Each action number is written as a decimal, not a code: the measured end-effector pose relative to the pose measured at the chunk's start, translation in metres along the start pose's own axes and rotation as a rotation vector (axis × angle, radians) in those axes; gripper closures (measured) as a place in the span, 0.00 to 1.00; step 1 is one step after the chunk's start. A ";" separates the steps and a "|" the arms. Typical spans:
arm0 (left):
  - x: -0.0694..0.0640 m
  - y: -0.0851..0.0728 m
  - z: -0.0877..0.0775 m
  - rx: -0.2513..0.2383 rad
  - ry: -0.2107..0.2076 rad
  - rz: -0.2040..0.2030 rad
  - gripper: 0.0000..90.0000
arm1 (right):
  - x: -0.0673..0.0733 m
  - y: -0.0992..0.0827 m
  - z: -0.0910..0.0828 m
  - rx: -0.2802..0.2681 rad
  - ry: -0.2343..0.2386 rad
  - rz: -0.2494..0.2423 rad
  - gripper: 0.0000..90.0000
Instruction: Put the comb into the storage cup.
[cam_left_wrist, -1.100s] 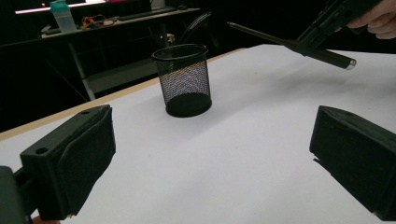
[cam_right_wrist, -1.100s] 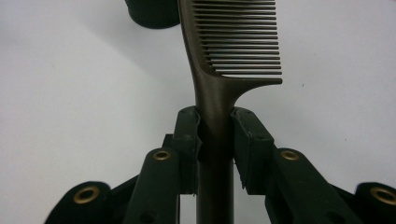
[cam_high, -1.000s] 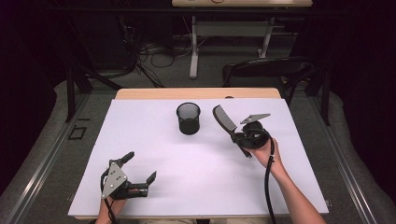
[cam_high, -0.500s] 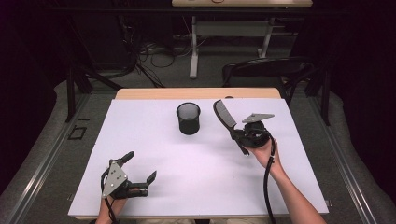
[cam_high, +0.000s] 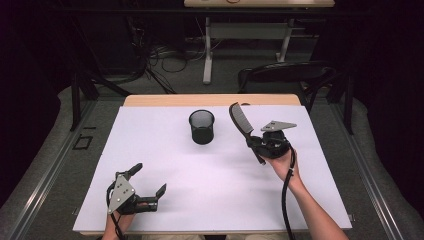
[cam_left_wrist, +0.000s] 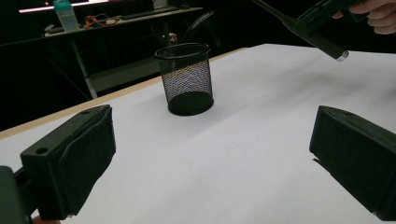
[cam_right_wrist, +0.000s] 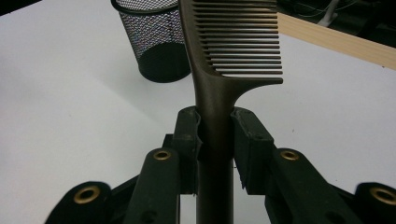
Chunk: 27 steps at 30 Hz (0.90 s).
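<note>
Right claw (cam_right_wrist: 215, 140) clamped on comb (cam_right_wrist: 233, 42) handle, near mesh cup (cam_high: 202, 126), left claw (cam_high: 148, 181) spread wide, empty

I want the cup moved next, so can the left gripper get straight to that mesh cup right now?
Probably yes: the left gripper is open, and bare white table lies between it and the mesh cup.

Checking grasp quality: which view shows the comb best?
Right gripper view: the comb is close up, teeth clear, handle clamped between the jaws. High view shows the whole comb, small. Left gripper view catches just its handle end.
</note>
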<state>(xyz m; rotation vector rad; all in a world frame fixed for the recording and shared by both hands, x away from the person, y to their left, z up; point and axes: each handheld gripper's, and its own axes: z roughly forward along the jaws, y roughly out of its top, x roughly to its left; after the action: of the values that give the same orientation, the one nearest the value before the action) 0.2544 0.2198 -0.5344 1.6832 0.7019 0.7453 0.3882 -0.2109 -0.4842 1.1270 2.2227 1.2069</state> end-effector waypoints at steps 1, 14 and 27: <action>0.000 0.000 0.000 -0.001 -0.001 0.000 0.00 | 0.000 0.000 -0.001 -0.006 0.001 -0.001 0.81; 0.000 0.000 0.002 -0.005 -0.009 -0.002 0.00 | 0.000 0.002 -0.009 -0.068 -0.006 -0.005 0.81; 0.002 0.000 0.003 -0.004 -0.004 -0.004 0.00 | 0.005 0.006 -0.012 -0.106 -0.011 -0.024 0.81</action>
<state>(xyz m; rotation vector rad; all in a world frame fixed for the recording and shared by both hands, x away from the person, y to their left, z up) 0.2575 0.2196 -0.5345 1.6788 0.7000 0.7397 0.3802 -0.2121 -0.4724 1.0607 2.1312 1.2886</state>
